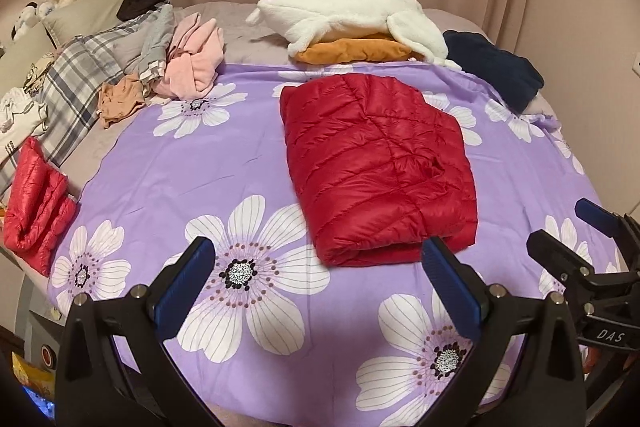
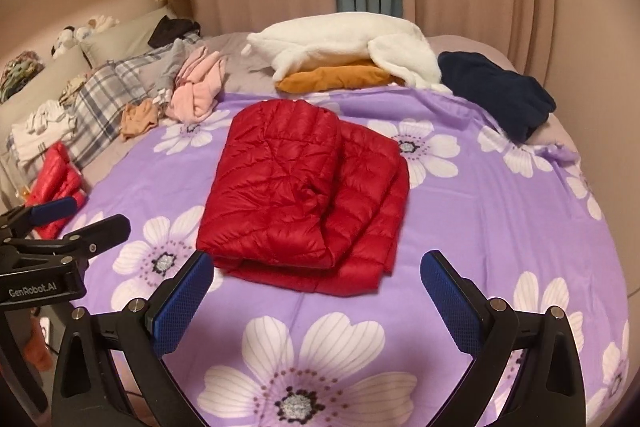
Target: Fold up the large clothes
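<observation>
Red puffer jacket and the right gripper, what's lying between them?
Nothing but bare purple floral sheet; the right wrist view shows it between the folded red puffer jacket and the open right gripper.

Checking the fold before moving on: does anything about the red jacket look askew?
Slightly. The red puffer jacket is folded on the purple floral sheet, but its layers don't line up: the lower layer sticks out past the top one on the right and near edges.
</observation>
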The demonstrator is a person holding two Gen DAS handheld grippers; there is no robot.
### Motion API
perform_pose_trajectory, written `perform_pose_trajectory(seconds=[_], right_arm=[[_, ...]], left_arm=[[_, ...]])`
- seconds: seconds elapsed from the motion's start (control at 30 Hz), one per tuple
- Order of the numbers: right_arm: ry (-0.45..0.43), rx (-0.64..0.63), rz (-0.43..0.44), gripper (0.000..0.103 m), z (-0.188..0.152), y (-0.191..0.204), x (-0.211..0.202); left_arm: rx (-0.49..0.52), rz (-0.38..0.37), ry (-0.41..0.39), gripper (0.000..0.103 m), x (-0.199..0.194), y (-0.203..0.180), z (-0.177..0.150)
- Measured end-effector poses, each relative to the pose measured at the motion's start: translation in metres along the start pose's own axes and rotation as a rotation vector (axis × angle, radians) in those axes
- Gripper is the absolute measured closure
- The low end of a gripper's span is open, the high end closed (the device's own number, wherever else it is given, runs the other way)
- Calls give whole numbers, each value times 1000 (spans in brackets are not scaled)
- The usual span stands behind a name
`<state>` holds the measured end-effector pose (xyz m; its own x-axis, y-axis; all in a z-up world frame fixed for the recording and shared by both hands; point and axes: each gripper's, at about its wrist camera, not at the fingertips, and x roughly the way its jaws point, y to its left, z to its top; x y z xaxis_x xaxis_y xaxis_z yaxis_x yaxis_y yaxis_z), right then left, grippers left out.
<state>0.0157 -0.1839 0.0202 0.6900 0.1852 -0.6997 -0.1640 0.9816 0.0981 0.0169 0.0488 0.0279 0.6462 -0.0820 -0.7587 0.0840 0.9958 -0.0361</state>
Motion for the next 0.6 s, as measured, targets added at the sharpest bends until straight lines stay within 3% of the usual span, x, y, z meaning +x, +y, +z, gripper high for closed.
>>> perform_pose_trajectory(seconds=[0.6], right_arm=[[0,-2,-4,1,0,0,-1]], left_arm=[[5,4,26,0,0,-4,0]])
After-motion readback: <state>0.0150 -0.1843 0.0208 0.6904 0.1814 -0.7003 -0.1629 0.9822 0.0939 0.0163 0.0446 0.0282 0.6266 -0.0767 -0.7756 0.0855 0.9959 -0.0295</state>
